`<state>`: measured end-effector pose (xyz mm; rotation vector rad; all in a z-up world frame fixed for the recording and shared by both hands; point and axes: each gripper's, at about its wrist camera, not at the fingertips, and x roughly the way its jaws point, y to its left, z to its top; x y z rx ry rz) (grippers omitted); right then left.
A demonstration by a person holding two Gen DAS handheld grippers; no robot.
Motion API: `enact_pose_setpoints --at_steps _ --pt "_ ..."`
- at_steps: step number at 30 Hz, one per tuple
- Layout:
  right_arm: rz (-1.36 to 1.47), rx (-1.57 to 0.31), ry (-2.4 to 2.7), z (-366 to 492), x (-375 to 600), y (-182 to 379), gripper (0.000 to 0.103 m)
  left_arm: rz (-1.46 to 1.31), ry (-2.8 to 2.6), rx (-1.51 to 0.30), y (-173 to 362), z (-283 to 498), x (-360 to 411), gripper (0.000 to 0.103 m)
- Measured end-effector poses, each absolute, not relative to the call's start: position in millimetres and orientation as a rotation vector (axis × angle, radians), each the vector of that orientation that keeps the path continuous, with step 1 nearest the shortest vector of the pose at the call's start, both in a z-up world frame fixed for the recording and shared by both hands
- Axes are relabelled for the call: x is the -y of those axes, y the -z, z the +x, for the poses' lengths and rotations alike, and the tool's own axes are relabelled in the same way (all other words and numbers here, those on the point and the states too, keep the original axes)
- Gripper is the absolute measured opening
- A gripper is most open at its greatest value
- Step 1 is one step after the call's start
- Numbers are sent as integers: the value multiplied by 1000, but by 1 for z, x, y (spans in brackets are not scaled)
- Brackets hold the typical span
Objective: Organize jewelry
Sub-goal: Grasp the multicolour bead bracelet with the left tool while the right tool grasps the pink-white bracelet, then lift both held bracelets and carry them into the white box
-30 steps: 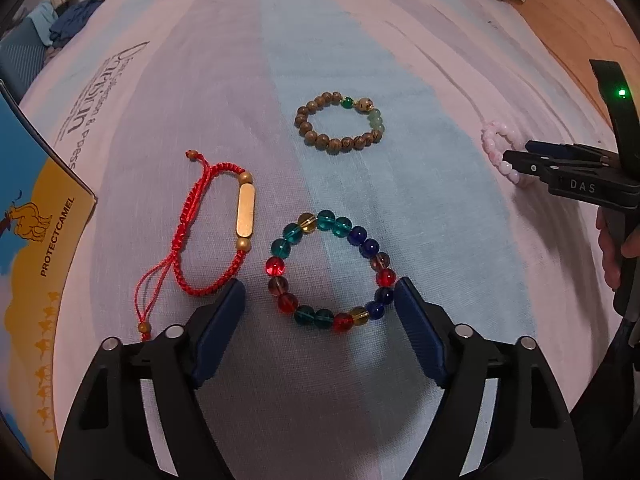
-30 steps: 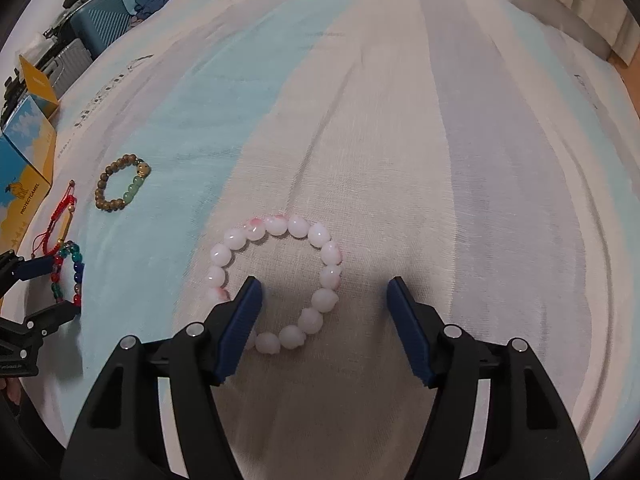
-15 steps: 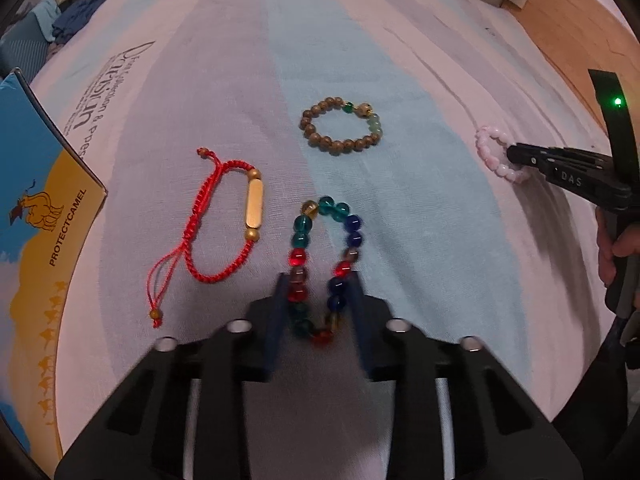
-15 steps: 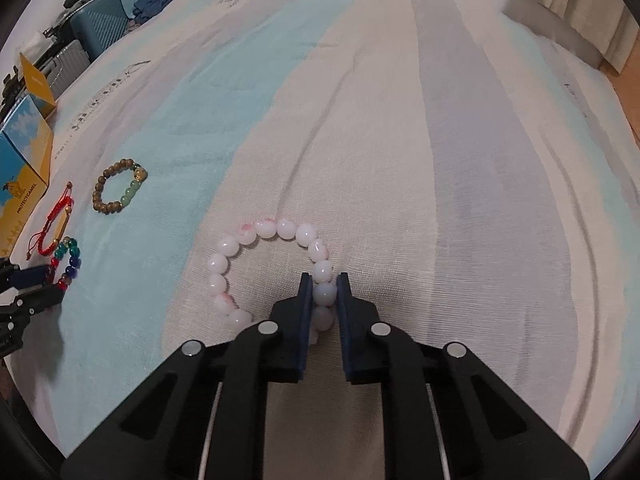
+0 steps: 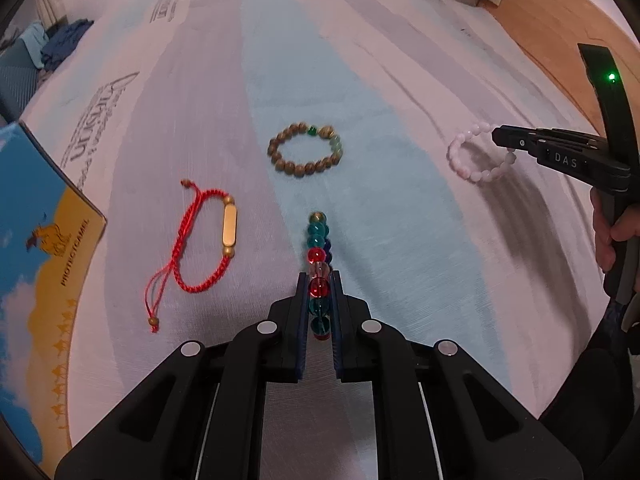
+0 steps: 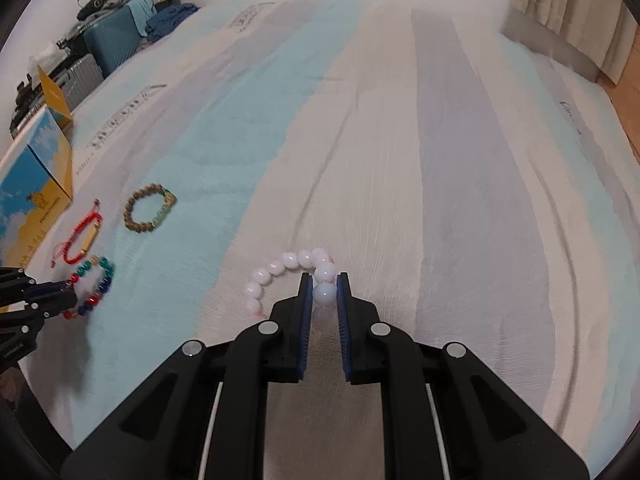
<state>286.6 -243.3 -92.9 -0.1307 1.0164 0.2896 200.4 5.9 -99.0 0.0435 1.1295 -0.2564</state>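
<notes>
box at far left, nothing seen inside | red cord bracelet and brown bead bracelet lie untouched on the bedsheet | left gripper jaws pinch the colored bead bracelet | right gripper jaws pinch the white bead bracelet | progress: two gripped, none put away, early stage

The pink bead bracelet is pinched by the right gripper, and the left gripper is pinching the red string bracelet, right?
Not quite. The left gripper is shut on the colourful glass bead bracelet, as the left wrist view shows. The red string bracelet lies untouched on the striped sheet. The right gripper does pinch the pink bead bracelet.
</notes>
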Motion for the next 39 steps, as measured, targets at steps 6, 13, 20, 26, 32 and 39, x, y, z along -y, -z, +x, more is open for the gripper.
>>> enact_pose_setpoints --at_steps 6,13,20,26,32,39 --pt "-136 -985 -297 282 243 72 11 48 267 -1105 83 199 -4 9" --pt "-152 -956 -304 276 236 51 11 67 271 -1081 63 199 2 9" --pt "-162 -949 -314 267 228 41 12 92 265 -1067 51 196 5 9" --pt "-176 -941 -329 258 217 33 12 101 255 -1046 38 192 4 9" --pt "-191 -921 -341 251 204 17 12 110 233 -1024 22 188 -4 9" --pt "-206 -889 -365 240 178 -7 12 116 194 -996 1 178 -23 9"
